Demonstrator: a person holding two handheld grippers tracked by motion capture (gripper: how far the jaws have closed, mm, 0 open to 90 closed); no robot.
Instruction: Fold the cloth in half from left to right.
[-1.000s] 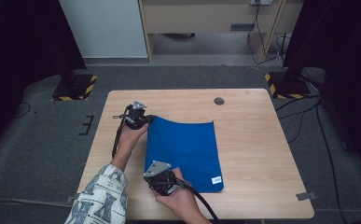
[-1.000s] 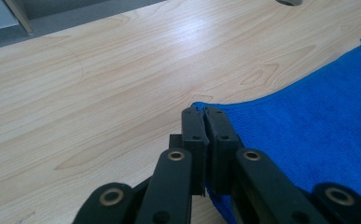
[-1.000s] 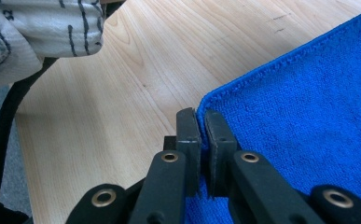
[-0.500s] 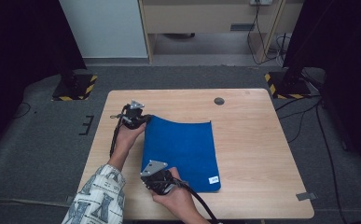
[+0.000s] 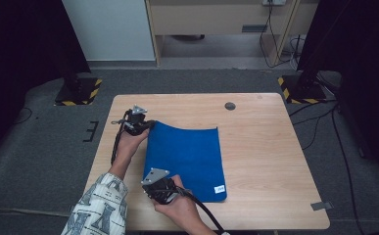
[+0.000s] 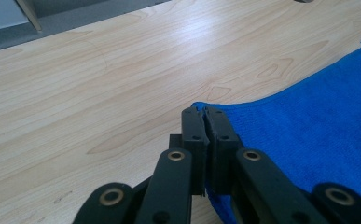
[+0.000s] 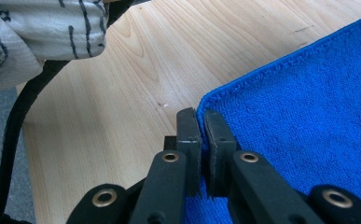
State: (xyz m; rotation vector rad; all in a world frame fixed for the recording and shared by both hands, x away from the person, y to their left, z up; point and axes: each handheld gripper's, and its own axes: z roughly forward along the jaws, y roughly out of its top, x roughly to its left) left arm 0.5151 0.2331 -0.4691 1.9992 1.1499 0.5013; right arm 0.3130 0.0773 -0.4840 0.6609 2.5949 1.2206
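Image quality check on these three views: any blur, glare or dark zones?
High view: table evenly lit, floor and both side edges fall into near black, whole frame slightly soft. Left gripper view: sharp wood grain, mild sheen on the tabletop, tongs a little soft up close. Right gripper view: cloth weave crisp, sleeve at top left blurred.

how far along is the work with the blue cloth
Done: the blue cloth lies flat and unfolded on the wooden table, and both corners on one side are gripped. In hand: the left claw pinches the far corner, the right claw the near one. Left: probably lifting that edge and folding it over; no fold shows yet.
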